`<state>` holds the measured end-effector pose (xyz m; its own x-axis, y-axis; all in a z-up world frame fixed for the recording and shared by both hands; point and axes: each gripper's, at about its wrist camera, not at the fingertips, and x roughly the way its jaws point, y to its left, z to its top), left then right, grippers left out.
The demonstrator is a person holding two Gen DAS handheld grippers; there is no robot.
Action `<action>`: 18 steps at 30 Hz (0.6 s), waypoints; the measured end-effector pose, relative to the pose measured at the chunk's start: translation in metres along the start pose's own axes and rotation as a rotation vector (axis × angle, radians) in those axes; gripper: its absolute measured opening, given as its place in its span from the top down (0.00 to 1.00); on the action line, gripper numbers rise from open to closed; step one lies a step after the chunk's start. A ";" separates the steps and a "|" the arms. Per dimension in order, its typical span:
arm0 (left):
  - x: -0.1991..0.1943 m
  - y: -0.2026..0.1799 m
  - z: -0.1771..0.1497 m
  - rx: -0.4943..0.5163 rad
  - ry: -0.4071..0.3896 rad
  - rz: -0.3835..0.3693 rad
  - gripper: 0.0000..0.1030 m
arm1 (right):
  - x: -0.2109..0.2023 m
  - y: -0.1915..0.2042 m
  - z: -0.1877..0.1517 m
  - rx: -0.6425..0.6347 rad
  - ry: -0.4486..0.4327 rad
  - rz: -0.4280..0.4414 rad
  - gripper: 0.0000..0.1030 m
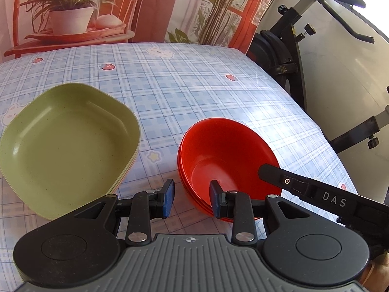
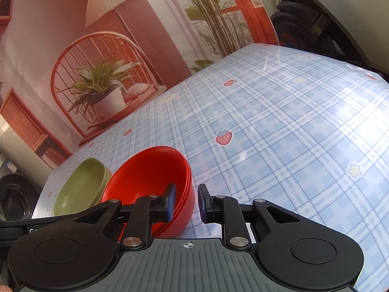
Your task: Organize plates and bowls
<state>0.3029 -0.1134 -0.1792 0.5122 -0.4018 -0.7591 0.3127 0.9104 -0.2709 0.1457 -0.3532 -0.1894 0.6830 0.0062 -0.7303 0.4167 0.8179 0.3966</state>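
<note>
Red bowls (image 1: 226, 160) stacked beside the green plates (image 1: 68, 143) on the checked tablecloth (image 1: 194, 92). Left gripper (image 1: 192, 197) straddles the near rim, pads apart, not pinching. Only the right view shows the right gripper (image 2: 186, 202) straddling the bowls' wall, pads clear.

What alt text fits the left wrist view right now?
The left tongs straddle the near rim of a stack of red bowls, one pad inside and one outside, not pressing. Stacked green plates sit left on the checked tablecloth; the right tongs reach into the bowls.
</note>
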 end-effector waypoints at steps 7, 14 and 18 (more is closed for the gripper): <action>0.006 -0.003 0.000 0.010 0.016 -0.025 0.69 | 0.002 0.003 0.000 0.003 0.015 0.005 0.82; 0.004 -0.002 -0.001 0.008 0.013 -0.033 0.69 | 0.003 0.006 0.001 -0.003 0.016 -0.001 0.84; 0.002 -0.002 -0.001 0.012 0.004 -0.034 0.69 | 0.002 0.008 0.000 -0.016 0.011 -0.013 0.85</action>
<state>0.3024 -0.1157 -0.1807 0.4978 -0.4320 -0.7520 0.3398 0.8949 -0.2892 0.1503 -0.3465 -0.1872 0.6709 0.0023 -0.7416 0.4155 0.8272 0.3783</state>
